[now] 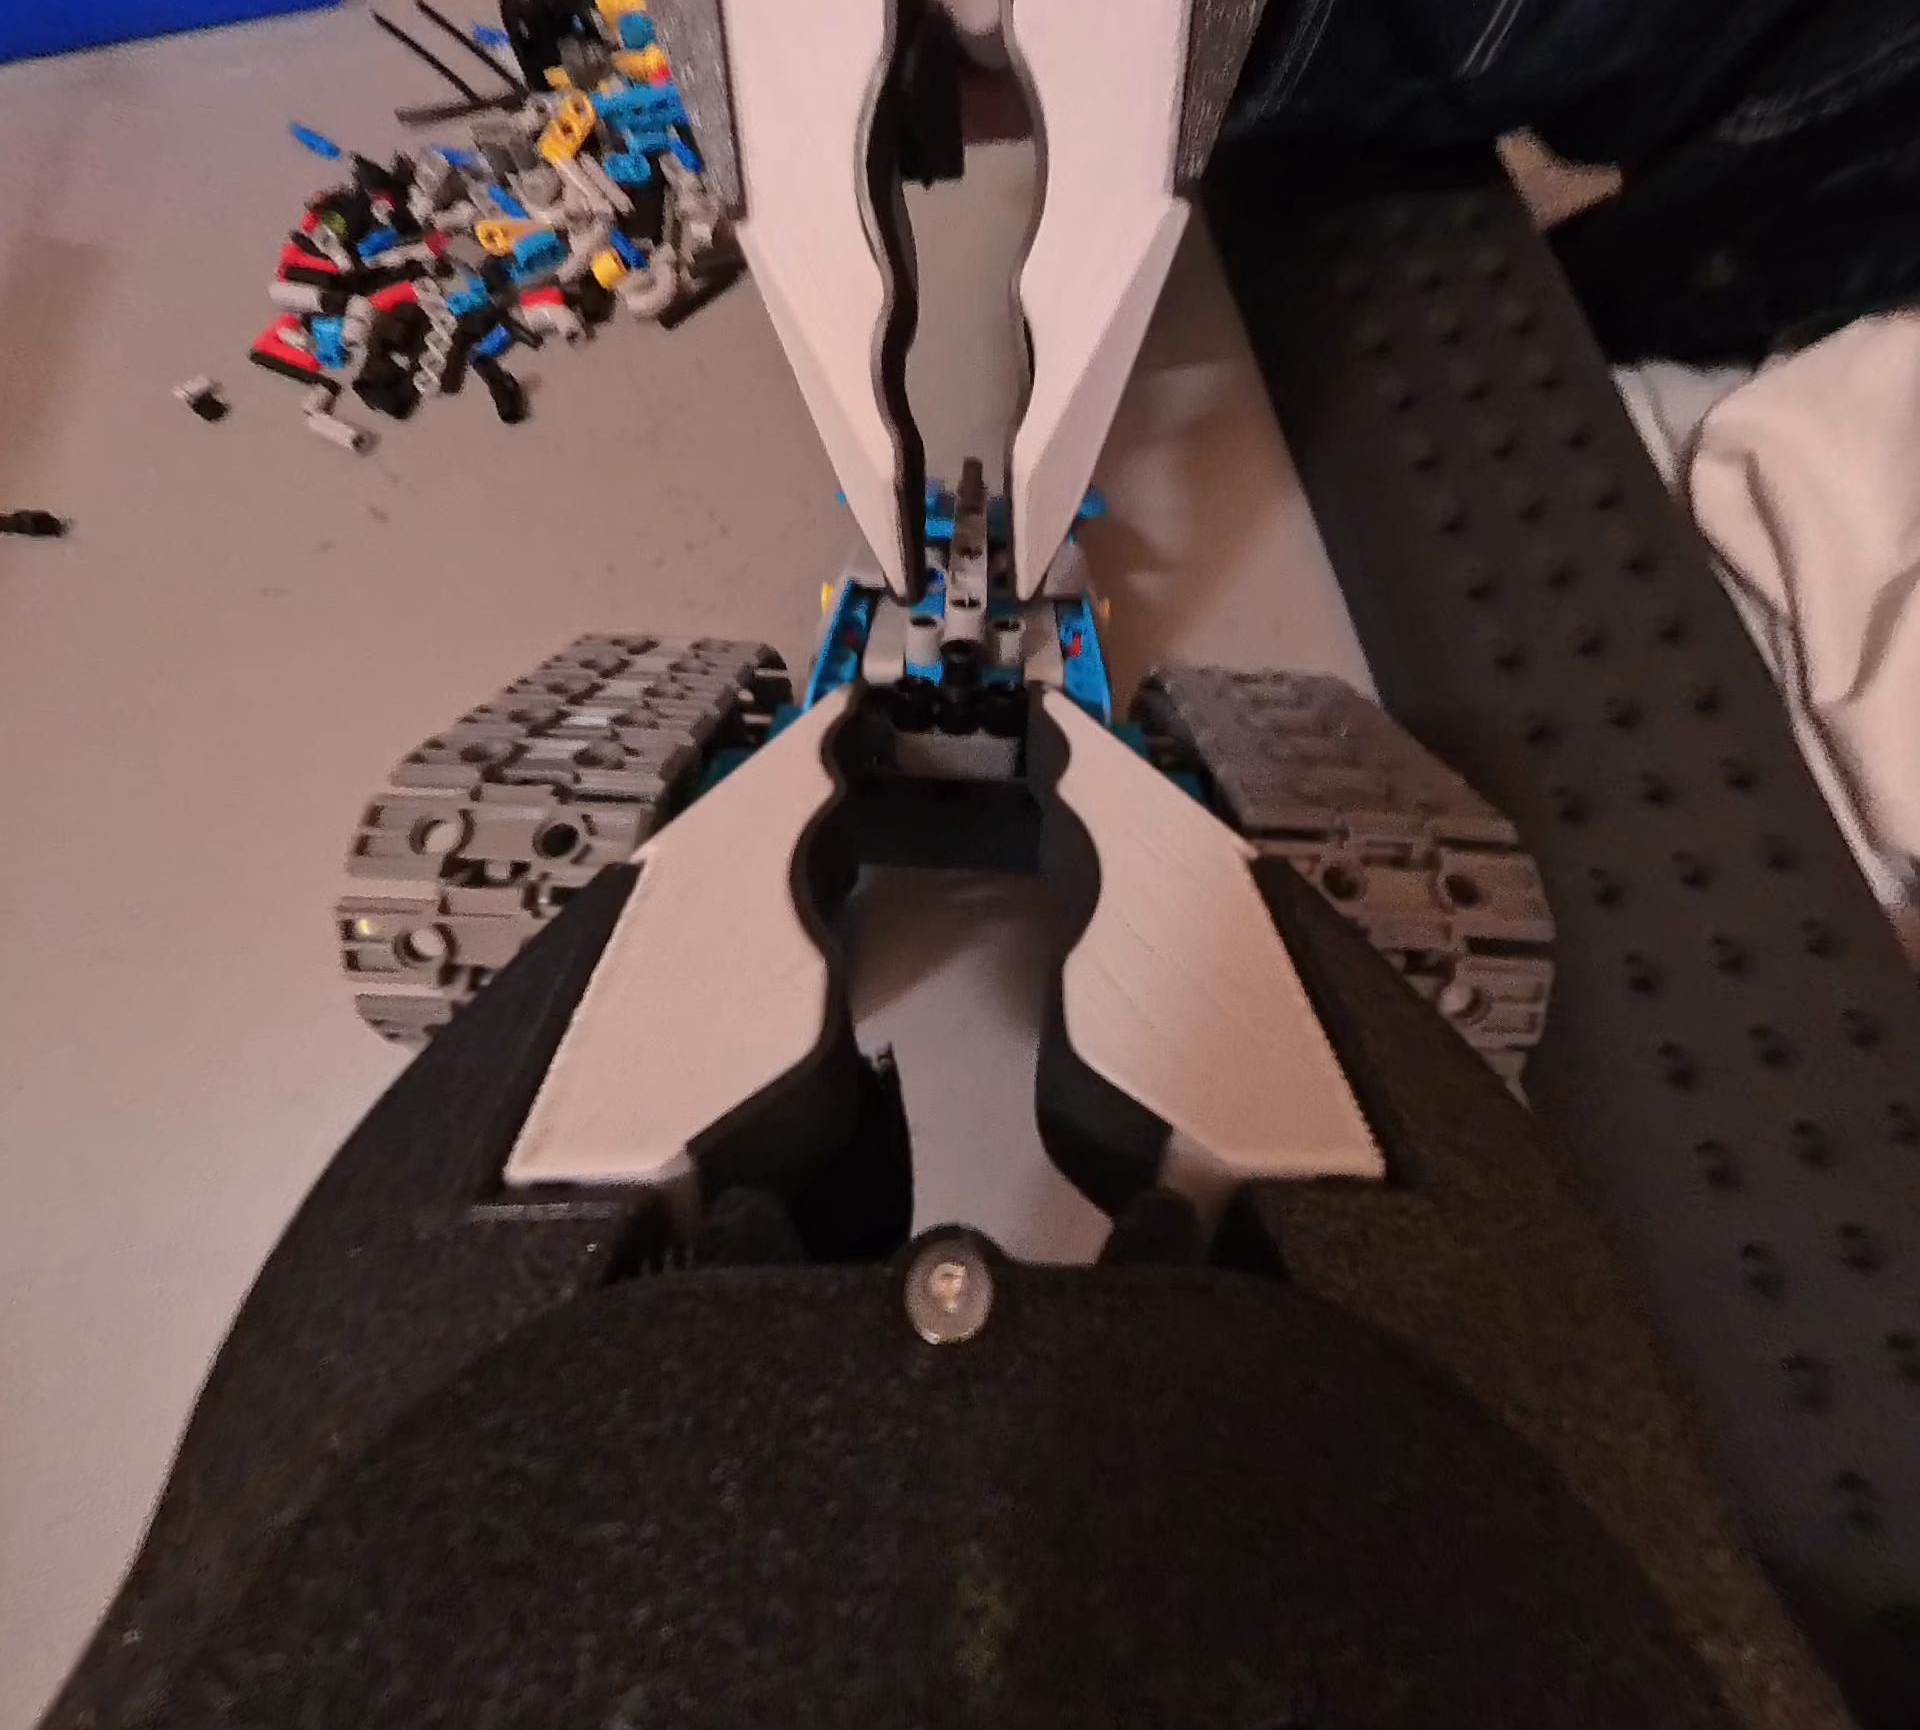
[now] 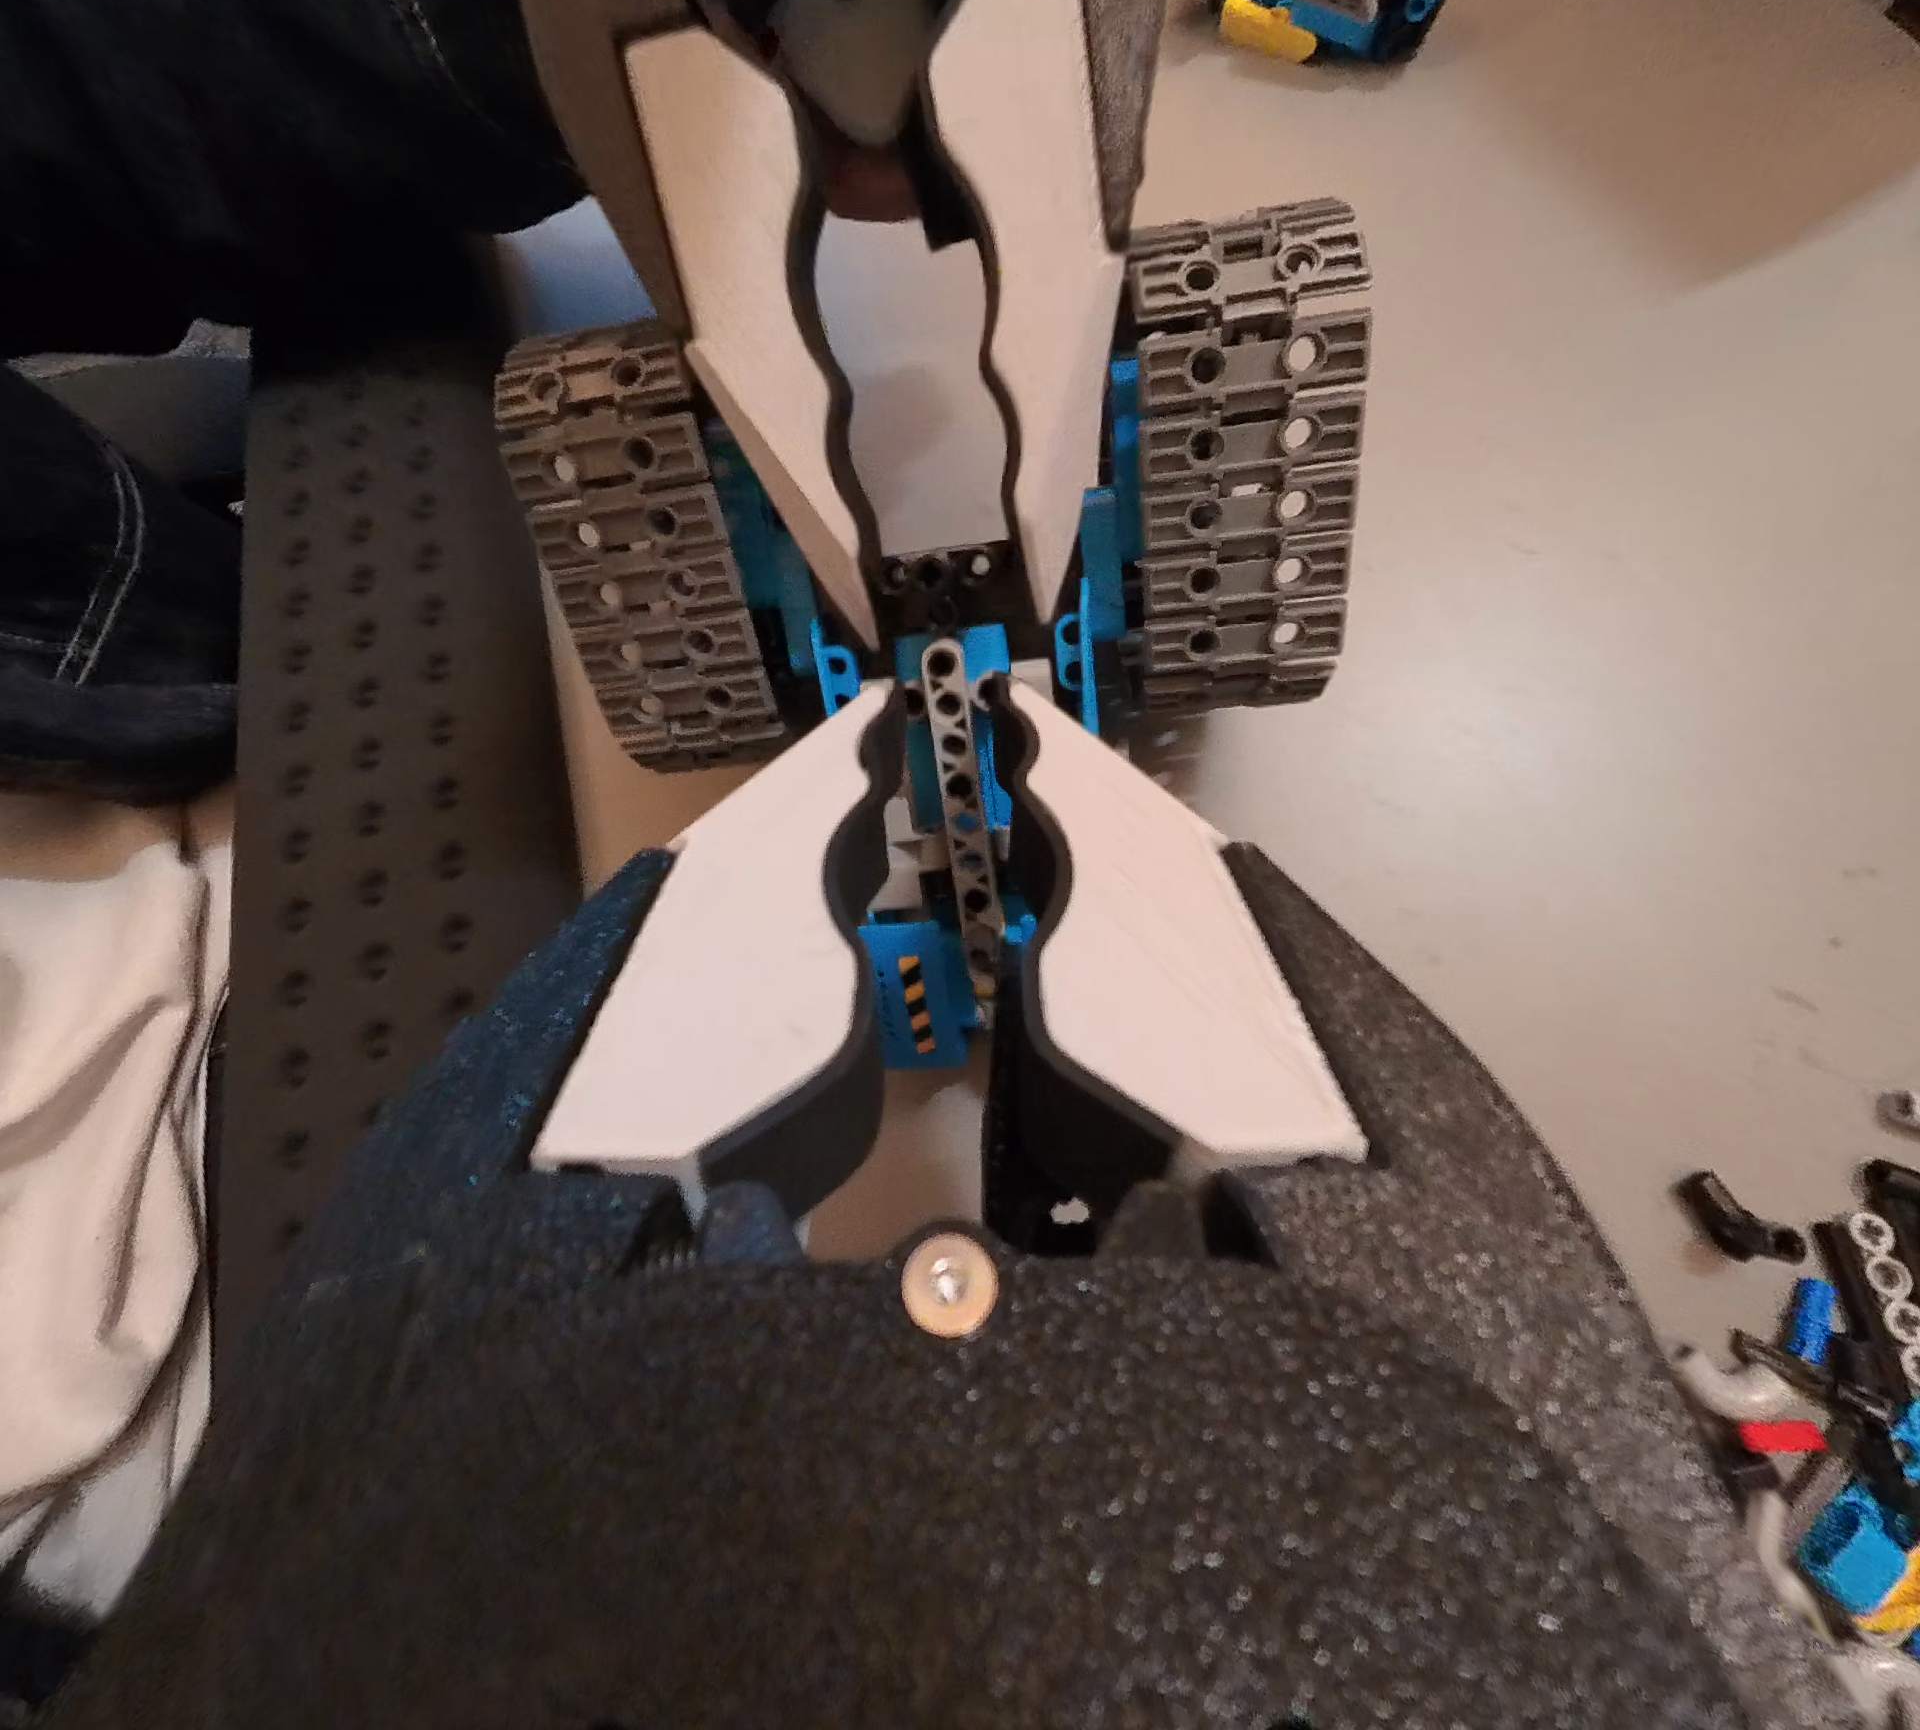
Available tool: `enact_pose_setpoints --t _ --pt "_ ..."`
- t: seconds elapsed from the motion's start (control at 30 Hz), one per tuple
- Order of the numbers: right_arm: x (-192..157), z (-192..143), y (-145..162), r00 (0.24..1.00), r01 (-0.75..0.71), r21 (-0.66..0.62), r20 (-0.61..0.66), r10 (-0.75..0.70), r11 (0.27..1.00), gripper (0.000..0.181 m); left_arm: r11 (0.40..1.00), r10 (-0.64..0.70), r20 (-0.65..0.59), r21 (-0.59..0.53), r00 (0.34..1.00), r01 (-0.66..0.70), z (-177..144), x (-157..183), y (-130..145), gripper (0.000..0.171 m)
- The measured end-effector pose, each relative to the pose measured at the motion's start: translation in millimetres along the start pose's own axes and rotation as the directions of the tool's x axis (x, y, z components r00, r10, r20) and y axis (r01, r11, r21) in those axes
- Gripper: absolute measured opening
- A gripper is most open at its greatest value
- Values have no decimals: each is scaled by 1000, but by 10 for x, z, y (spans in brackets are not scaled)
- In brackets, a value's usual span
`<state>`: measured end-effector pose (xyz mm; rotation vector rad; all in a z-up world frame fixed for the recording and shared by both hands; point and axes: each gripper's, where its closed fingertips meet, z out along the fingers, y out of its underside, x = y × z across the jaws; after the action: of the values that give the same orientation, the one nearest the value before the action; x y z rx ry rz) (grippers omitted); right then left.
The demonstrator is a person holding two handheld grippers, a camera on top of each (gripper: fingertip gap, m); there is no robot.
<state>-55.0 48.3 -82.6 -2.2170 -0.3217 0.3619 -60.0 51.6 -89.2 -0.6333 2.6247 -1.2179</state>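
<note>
Your right tool [image 2: 940,693] is closed on the grey perforated beam [image 2: 961,807] at the centre of the frame, atop the tracked brick vehicle [image 2: 1247,454]. Your left tool [image 1: 940,693] grips the vehicle's black block [image 1: 951,709] from the opposite side. Loose bricks [image 1: 488,246] lie on the bench [image 1: 208,797] at upper left.

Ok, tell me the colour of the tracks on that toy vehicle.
Grey, on both tracks; the right wrist view shows them best.
</note>
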Motion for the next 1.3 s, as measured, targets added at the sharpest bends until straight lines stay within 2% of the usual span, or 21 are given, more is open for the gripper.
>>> enact_pose_setpoints --t 0.2,0.3,0.47,0.57,0.6,0.67,0.73,0.8,0.93,1.07,1.2,1.3 --pt "1 40 -8 998 -16 2 -65 16 1000 7 995 30 0 92 1000 -30 20 19 11 24" --pt "-6 40 2 995 34 -32 -92 -37 999 4 990 10 -4 142 1000 -9 28 22 23 25" --pt "-20 26 -1 999 -44 45 21 43 998 4 992 14 16 125 1000 -16 29 27 37 25" --pt "-5 -36 -31 999 -34 72 3 33 997 4 993 8 24 116 1000 -10 1 13 69 25" --pt "46 -151 -28 999 -40 78 -21 42 996 5 994 3 28 111 1000 -6 -33 -2 100 25" --pt "134 -712 -274 996 -84 273 -11 90 958 4 993 -28 65 114 998 21 -146 -88 193 25" --pt "162 -1026 -285 996 -49 258 -57 66 965 4 992 -42 80 120 996 32 -192 -124 225 25" --pt "119 -1076 -366 997 -38 279 -49 54 959 5 996 -25 83 92 996 18 -190 -127 227 24" --pt "168 -882 -412 995 -95 324 1 100 941 5 997 -26 98 73 995 19 -247 -140 269 24" --pt "230 -825 -589 977 -205 471 146 153 858 5 994 -106 166 6 980 107 -560 -307 528 24" --pt "352 -584 -691 943 -321 516 253 217 794 5 990 -130 231 -13 964 137 -740 -419 684 24" --pt "352 -225 -719 951 -299 488 227 212 820 5 984 -160 299 -29 941 176 -874 -546 795 24"
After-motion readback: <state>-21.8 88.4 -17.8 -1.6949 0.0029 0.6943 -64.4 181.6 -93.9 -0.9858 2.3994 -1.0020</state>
